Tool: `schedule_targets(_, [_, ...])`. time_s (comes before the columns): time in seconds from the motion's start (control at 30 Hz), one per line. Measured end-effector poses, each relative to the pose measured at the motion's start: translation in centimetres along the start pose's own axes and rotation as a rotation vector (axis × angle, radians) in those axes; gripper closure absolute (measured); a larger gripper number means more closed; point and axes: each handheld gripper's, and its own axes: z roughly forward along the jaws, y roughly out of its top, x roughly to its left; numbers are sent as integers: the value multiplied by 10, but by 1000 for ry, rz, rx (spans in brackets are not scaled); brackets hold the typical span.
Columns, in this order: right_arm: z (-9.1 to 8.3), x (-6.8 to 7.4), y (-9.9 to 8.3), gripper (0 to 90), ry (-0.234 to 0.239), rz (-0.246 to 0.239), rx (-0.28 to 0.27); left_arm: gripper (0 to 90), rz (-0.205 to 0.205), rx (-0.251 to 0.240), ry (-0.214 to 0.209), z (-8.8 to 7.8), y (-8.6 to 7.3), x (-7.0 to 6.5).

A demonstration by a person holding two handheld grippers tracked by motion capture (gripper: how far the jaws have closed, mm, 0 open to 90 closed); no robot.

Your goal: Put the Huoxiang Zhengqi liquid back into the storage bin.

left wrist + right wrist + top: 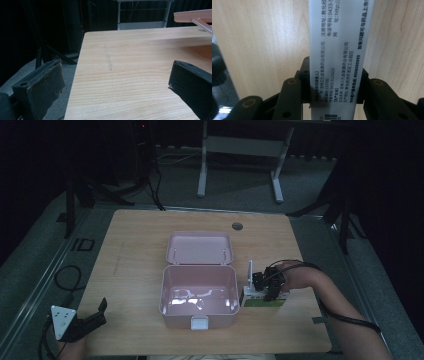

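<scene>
An open pink lunch box (178, 321) stands mid-table, its inside bare and its lid (200, 248) laid back flat behind it. Just right of it lies a white and green medicine carton (265, 302), with a white flap (249, 273) standing upright at its left end. My right gripper (265, 285) is down on the carton. In the right gripper view, my right gripper (334, 82) is shut on the carton's white printed side (339, 37). My left gripper (102, 312) rests at the table's near left corner; its jaws stand wide open over bare wood (115, 82).
The wooden table (140, 245) has a round grommet (237, 226) near its far edge. The pink lid's edge (192, 15) shows at the upper right of the left gripper view. A desk frame (240, 150) and dark stands sit on the floor beyond.
</scene>
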Motion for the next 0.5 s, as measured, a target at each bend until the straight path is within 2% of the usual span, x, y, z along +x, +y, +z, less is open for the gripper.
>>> schedule_targets(0.2, [-11,10,-3,631,28,15,5,0,1,3,1,0,0,0])
schedule_targets(0.5, [-26,21,-6,633,42,20,3,1,-3,3,2,0,0,0])
